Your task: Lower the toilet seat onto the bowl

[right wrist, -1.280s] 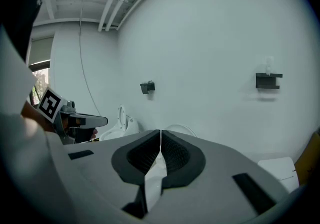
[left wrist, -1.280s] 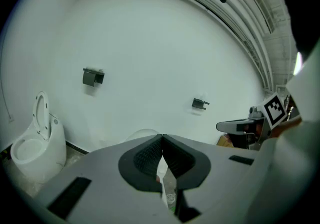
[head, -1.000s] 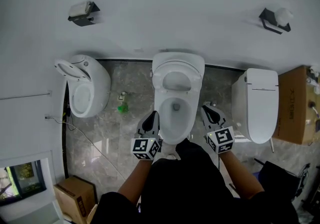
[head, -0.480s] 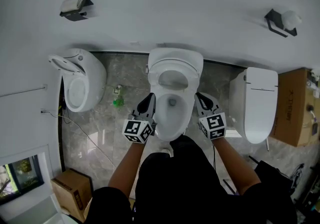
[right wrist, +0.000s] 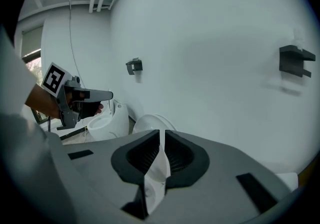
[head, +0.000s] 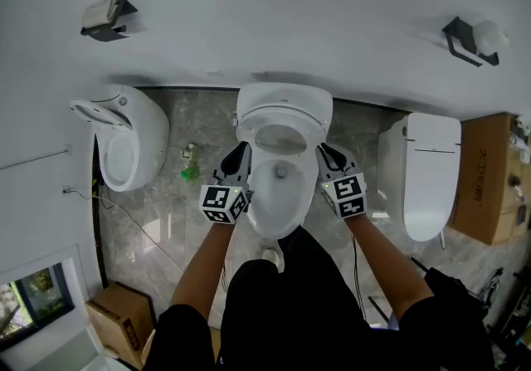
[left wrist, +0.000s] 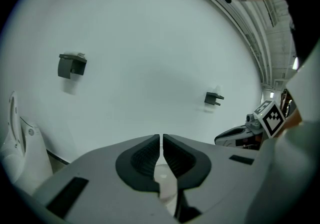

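The white toilet bowl [head: 276, 199] stands in the middle of the head view, its seat and lid [head: 284, 114] raised against the wall. My left gripper [head: 241, 148] is beside the bowl's left rim, shut and empty. My right gripper [head: 323, 149] is beside the right rim, also shut with nothing held. Both point toward the raised seat without touching it. In the left gripper view the jaws [left wrist: 161, 139] meet, and the right gripper [left wrist: 235, 136] shows at the right. In the right gripper view the jaws [right wrist: 162, 136] stand together over the raised seat [right wrist: 149, 123], with the left gripper [right wrist: 100, 95] at the left.
A second toilet [head: 124, 145] with its lid up stands left, a third with its lid down [head: 431, 174] right. A cardboard box [head: 489, 174] sits far right, another [head: 120, 319] at lower left. Black holders [head: 104, 19] [head: 469, 36] hang on the wall. A small green item [head: 190, 170] lies on the floor.
Both grippers have moved forward along the sides of the bowl toward the raised seat. The seat itself has not moved.
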`<state>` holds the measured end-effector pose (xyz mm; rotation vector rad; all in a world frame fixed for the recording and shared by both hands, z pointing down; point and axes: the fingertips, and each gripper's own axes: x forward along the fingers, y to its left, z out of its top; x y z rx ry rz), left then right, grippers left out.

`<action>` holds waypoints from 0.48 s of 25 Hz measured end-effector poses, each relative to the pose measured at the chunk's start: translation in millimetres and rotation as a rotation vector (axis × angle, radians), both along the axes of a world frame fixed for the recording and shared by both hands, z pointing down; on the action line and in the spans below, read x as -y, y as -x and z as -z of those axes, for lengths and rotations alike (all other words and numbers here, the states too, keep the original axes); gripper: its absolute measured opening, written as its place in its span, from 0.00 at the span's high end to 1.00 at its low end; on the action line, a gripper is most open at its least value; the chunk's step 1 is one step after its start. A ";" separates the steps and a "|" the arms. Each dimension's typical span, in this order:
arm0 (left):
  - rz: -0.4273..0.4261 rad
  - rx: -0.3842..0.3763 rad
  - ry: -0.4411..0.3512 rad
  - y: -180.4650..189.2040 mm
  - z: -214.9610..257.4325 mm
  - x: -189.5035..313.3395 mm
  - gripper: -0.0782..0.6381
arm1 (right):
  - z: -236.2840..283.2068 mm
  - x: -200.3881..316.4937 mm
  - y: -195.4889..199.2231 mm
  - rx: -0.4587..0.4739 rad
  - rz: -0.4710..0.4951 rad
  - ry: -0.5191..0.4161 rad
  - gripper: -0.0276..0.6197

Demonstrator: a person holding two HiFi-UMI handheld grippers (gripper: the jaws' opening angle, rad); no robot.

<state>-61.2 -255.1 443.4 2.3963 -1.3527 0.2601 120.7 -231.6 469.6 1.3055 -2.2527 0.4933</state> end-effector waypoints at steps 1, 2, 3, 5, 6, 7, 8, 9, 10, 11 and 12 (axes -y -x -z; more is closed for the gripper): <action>-0.010 0.009 0.004 -2.1 -5.4 6.7 0.86 | -3.8 5.6 -1.1 -0.003 0.002 0.003 0.91; -0.024 0.017 0.010 -4.7 -11.0 13.1 0.84 | -7.6 11.0 -2.3 -0.007 0.004 0.006 0.91; -0.040 0.025 0.019 -7.3 -16.6 18.7 0.80 | -11.6 15.6 -3.3 -0.014 0.005 0.009 0.91; -0.063 0.034 0.040 -10.0 -25.9 27.3 0.74 | -20.8 21.8 -4.6 -0.028 0.006 0.018 0.91; -0.066 0.035 0.050 -9.8 -29.2 30.7 0.73 | -25.7 23.7 -4.9 -0.034 0.005 0.025 0.90; -0.066 0.038 0.058 -9.3 -32.2 33.7 0.73 | -30.0 25.3 -5.1 -0.039 0.004 0.032 0.90; -0.067 0.046 0.065 -9.3 -35.6 36.7 0.72 | -33.8 26.7 -4.9 -0.041 0.003 0.039 0.90; -0.072 0.060 0.073 -9.8 -40.0 39.5 0.72 | -37.2 28.2 -4.3 -0.042 0.004 0.046 0.89; -0.079 0.077 0.083 -11.0 -45.6 42.5 0.71 | -40.1 30.0 -3.0 -0.041 0.008 0.052 0.88; -0.086 0.094 0.091 -12.4 -52.3 45.9 0.71 | -42.4 32.1 -1.1 -0.040 0.014 0.058 0.86; -0.093 0.111 0.097 -13.7 -59.2 50.0 0.71 | -44.9 34.7 0.8 -0.040 0.021 0.065 0.80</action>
